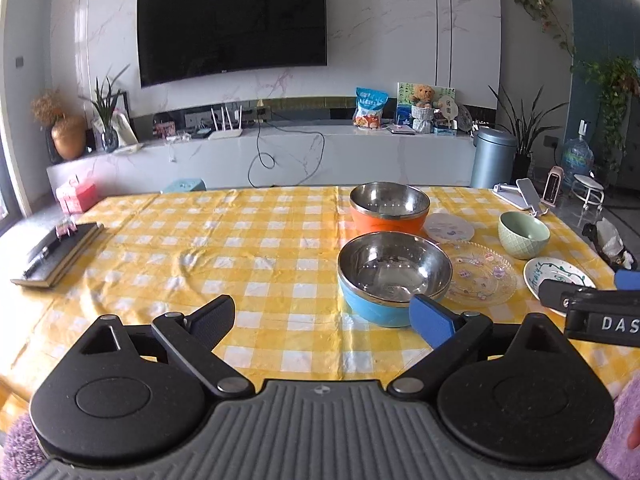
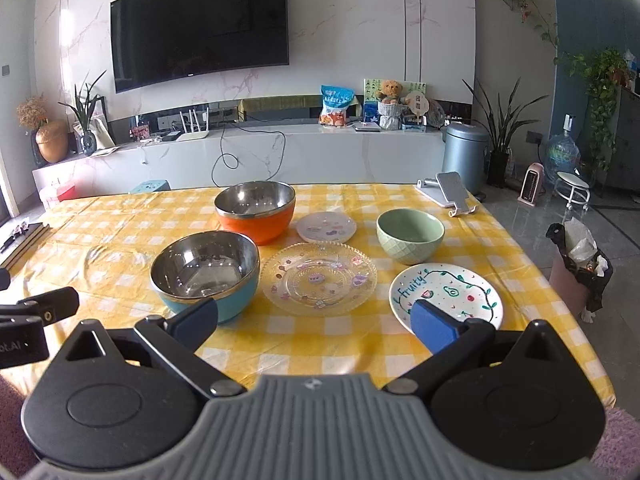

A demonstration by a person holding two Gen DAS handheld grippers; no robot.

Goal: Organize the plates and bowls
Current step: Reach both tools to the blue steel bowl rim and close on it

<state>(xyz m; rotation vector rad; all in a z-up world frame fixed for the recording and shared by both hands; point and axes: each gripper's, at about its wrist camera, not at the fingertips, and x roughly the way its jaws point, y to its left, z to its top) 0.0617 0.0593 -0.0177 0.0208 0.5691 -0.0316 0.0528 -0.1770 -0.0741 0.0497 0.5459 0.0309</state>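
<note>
Resting on the checkered surface [image 2: 120,240] were the blue bowl [image 2: 206,276] and glass plate [image 2: 320,278]; both the left tool [image 1: 324,314] and right tool [image 2: 316,318] were held spread wide, nothing gripped.

2 low near views, shared table [image 1: 260,240], TV-ward

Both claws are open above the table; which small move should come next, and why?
Probably ease the open right claw forward onto the near rim of the white round plate painted "Fruity". It lies nearest that claw, flat on the yellow checked tablecloth, apart from the clear glass plate.
</note>
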